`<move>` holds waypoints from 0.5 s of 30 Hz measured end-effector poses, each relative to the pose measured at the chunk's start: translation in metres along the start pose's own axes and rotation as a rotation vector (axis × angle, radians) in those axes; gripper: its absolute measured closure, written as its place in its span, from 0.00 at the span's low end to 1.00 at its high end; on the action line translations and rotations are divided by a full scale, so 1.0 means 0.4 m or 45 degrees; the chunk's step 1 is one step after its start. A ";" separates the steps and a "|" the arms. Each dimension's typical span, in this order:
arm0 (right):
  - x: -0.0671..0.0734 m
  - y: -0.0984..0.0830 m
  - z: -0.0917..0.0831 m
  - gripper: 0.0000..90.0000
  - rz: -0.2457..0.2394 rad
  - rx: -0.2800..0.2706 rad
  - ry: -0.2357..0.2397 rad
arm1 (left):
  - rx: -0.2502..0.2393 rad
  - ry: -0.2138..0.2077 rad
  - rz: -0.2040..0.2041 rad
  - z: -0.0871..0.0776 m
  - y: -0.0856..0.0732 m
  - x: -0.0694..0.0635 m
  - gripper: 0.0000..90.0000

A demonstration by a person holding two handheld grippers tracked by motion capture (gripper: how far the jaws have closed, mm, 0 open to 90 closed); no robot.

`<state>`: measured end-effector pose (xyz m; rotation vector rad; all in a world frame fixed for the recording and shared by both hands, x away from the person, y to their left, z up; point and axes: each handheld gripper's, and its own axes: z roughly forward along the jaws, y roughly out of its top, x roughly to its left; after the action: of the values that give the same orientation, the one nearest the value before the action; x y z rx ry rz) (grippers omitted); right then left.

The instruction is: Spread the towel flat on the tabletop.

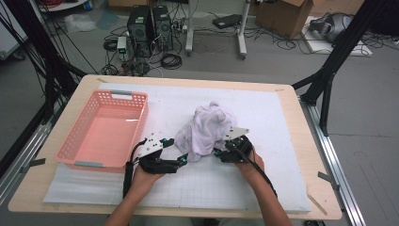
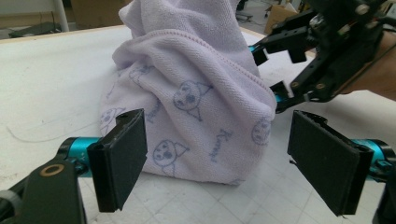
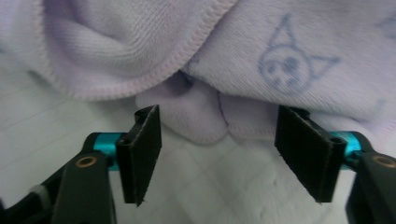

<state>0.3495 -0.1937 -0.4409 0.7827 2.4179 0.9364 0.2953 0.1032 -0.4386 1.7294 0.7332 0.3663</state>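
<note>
At the near edge of the table (image 1: 301, 155), a person's two forearms are coming in from below, each hand carrying a two-jaw gripper toward a crumpled lilac towel (image 1: 209, 127). The left gripper (image 1: 181, 161) is sitting low beside the towel's near-left foot, its jaws standing wide and released; in the left gripper view (image 2: 215, 161) the pads are flanking the cloth without pressing on it, the bundle rising just beyond them. The right gripper (image 1: 217, 152) is facing the towel's near-right side, its grey three-cornered plate showing on top. In the right gripper view (image 3: 217, 149) its jaws are standing apart, gripping nothing, with a small fold of the towel's hem lying just ahead of and between the pads, untouched by either. The towel itself is resting in a heap around the middle of the white gridded mat (image 1: 263, 183) covering the table; it is printed with small blue cartoon faces and edged with a stitched hem. To the left, well apart from the towel, a pink plastic basket (image 1: 68, 141) is standing on the mat. Beyond the far edge of the table, two black computer towers (image 1: 149, 28), loops of cable and a cardboard box (image 1: 282, 16) are sitting on the grey floor.
</note>
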 end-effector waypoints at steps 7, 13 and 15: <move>-0.016 -0.004 0.004 0.88 0.078 -0.004 0.141 | -0.006 0.007 -0.010 -0.003 -0.001 0.006 0.22; -0.011 -0.008 -0.031 0.90 0.103 -0.035 0.245 | -0.021 0.019 -0.018 -0.008 0.001 0.009 0.23; 0.005 -0.020 -0.068 0.90 0.093 -0.057 0.303 | -0.024 0.019 -0.021 -0.010 0.001 0.012 0.23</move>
<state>0.3301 -0.2101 -0.4285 0.7869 2.5736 1.1673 0.2967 0.1095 -0.4378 1.7039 0.7521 0.3735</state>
